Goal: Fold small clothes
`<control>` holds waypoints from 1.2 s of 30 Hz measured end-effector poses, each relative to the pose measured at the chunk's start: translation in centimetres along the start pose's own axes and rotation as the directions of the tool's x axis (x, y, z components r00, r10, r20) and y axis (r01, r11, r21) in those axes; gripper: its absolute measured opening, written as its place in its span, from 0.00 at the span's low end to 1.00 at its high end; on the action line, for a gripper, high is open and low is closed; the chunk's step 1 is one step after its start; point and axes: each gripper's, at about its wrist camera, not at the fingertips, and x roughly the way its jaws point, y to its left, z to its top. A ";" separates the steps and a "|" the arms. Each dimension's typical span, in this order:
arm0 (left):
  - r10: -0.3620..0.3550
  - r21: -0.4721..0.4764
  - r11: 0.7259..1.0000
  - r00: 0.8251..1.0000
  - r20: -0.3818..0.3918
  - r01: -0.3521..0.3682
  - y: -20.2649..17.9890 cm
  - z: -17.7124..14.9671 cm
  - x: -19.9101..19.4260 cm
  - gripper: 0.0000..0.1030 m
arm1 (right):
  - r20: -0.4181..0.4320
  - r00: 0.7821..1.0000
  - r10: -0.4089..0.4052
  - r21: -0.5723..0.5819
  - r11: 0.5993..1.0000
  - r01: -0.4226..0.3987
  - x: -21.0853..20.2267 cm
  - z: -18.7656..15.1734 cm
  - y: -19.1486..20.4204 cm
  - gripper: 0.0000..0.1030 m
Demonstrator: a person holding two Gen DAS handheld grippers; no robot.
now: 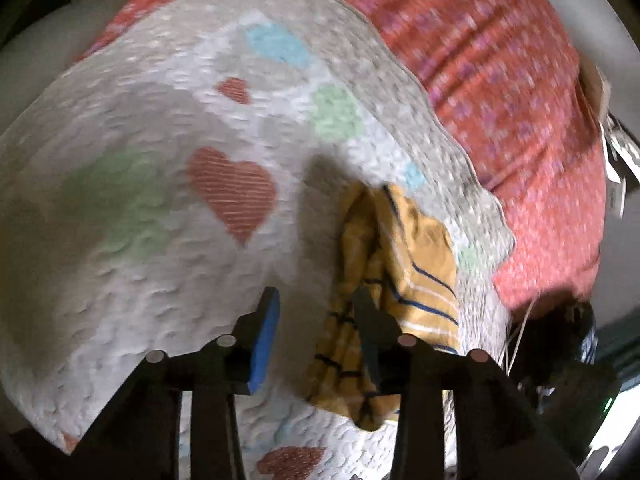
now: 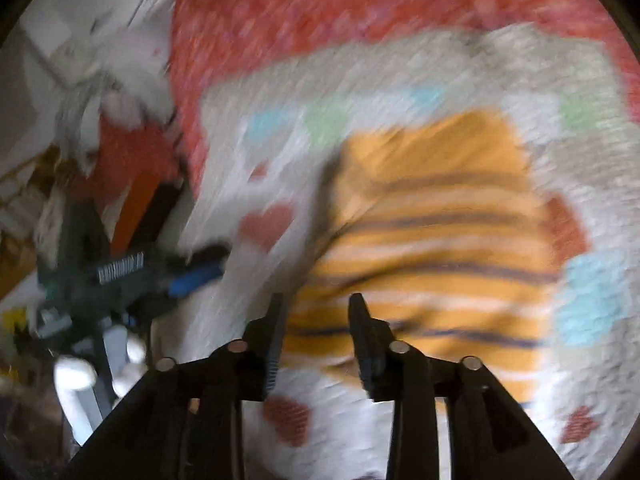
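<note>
- The left tool (image 1: pixel 316 300) is released: its two fingers stand apart, one with a blue pad (image 1: pixel 266 338), and nothing is pinched between them.
- A small yellow garment (image 1: pixel 394 276) with dark blue and white stripes lies bunched on a white quilt (image 1: pixel 160 280), just beyond the left tool's right-hand finger, which overlaps the cloth's edge in the left wrist view; whether that finger touches it I cannot tell.
- The quilt bears hearts (image 1: pixel 232 192) and pale blue and green patches, and it lies on a red patterned cover (image 1: pixel 500 60).
- The right tool (image 2: pixel 316 304) is also released, its fingers apart, with the quilt and the garment's near edge showing in the gap.
- From the right wrist view, which is blurred, the yellow garment (image 2: pixel 440 216) spreads wider across the quilt (image 2: pixel 224 320), beyond and to the right of the right tool.
- The left tool (image 2: pixel 196 272) shows at the left of that view, its blue pad over the quilt, apart from the garment.
</note>
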 end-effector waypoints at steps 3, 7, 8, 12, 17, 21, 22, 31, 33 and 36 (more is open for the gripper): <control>-0.009 0.065 0.998 1.000 -0.007 0.009 -2.1 0.5 1.7 0.49 | 0.058 0.997 -0.047 0.108 0.993 0.040 -1.2 1.4 -4.6 0.66; -0.058 0.097 0.993 0.988 -0.142 0.072 -4.1 0.9 6.3 0.58 | 0.033 0.999 -0.020 0.275 0.961 0.010 1.2 2.3 -11.1 0.73; -0.043 0.110 0.992 0.985 -0.169 0.062 -4.4 0.9 7.5 0.58 | 0.029 0.999 -0.017 0.309 0.951 0.007 2.1 2.6 -12.3 0.73; 0.050 0.174 0.985 0.969 -0.243 -0.007 -5.4 0.6 12.0 0.69 | 0.040 0.997 0.071 0.421 0.903 -0.081 5.8 2.9 -16.0 0.73; -0.011 0.146 0.988 0.960 -0.279 0.054 -5.9 0.4 14.0 0.75 | -0.010 0.979 0.202 0.406 0.896 -0.181 9.1 3.7 -14.7 0.63; -0.022 0.119 0.991 0.964 -0.264 0.055 -6.1 0.5 13.1 0.41 | 0.028 0.967 0.251 0.441 0.866 -0.238 7.8 3.9 -14.4 0.38; -0.036 0.115 0.991 0.965 -0.260 0.068 -6.3 0.5 12.5 0.37 | 0.046 0.962 0.270 0.439 0.859 -0.262 7.2 4.0 -14.3 0.36; 0.117 0.213 0.975 0.964 -0.237 -0.066 -7.3 -1.7 10.3 0.46 | -0.067 0.993 0.099 0.336 0.939 -0.071 6.2 1.6 -13.6 0.50; 0.092 0.163 0.985 0.967 -0.237 -0.054 -6.3 -1.3 10.1 0.47 | -0.022 0.997 0.072 0.315 0.947 -0.061 4.7 1.5 -13.3 0.51; 0.120 0.176 0.980 0.985 -0.124 -0.097 -6.6 -1.2 7.2 0.47 | 0.116 0.993 -0.027 0.164 0.986 0.008 0.4 1.8 -10.6 0.51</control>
